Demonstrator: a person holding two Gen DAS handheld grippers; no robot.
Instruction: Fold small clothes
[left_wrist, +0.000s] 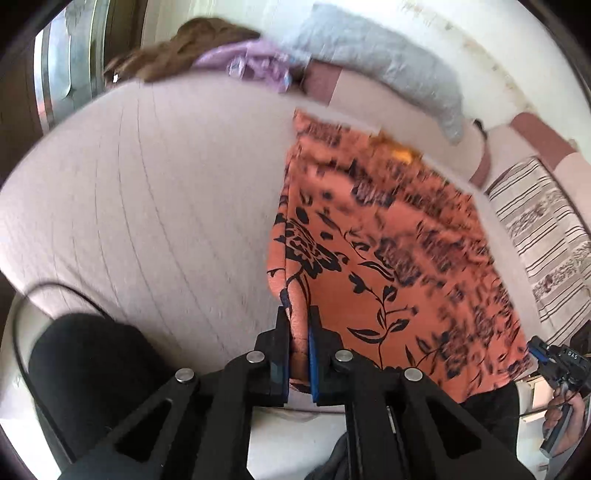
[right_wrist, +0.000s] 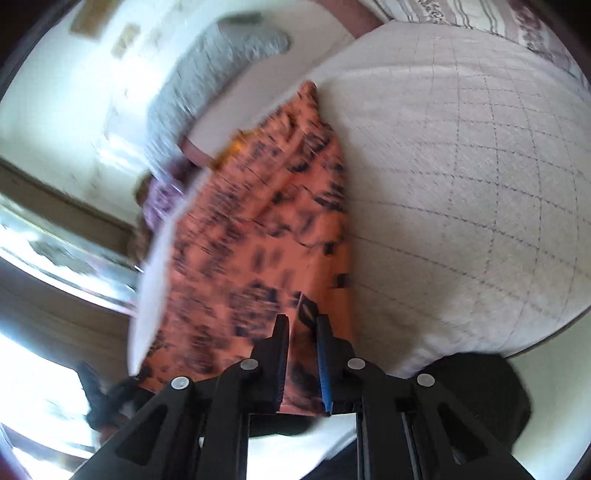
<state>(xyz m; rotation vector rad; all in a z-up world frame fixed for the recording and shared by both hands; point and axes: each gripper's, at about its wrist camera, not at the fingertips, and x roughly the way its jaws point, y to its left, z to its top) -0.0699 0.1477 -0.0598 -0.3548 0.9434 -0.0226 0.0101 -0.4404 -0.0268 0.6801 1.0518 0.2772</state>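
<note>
Bed (left_wrist: 140, 192) with a pale quilted cover, thin grid lines stitched across it, filling most of both views. Striped patterned pillow (left_wrist: 546, 236) at the right of the bed in the left wrist view. Grey blanket (left_wrist: 380, 62) bunched along the far edge against a white wall. Brown fabric (left_wrist: 173, 55) and a lilac garment (left_wrist: 255, 62) heaped at the far left corner, both blurred.

Orange cloth (left_wrist: 388, 251) printed with dark blue flowers and leaves, lifted off the bed and stretched between the two claws, the far end trailing toward the middle of the cover; a yellow patch near its far edge, too blurred to tell more. Same cloth (right_wrist: 258, 229) in the right wrist view, hanging in folds just left of the quilted surface.

Left claw (left_wrist: 298, 332) clenched on the near left edge of the cloth, fabric pinched between the blue pads. Right claw (right_wrist: 301, 343) clenched likewise on the cloth, a fold caught between the fingers; seen from the left wrist view at the lower right corner of the cloth, held by a hand (left_wrist: 569, 417).

Thin black cable (left_wrist: 44, 295) looping at lower left.
</note>
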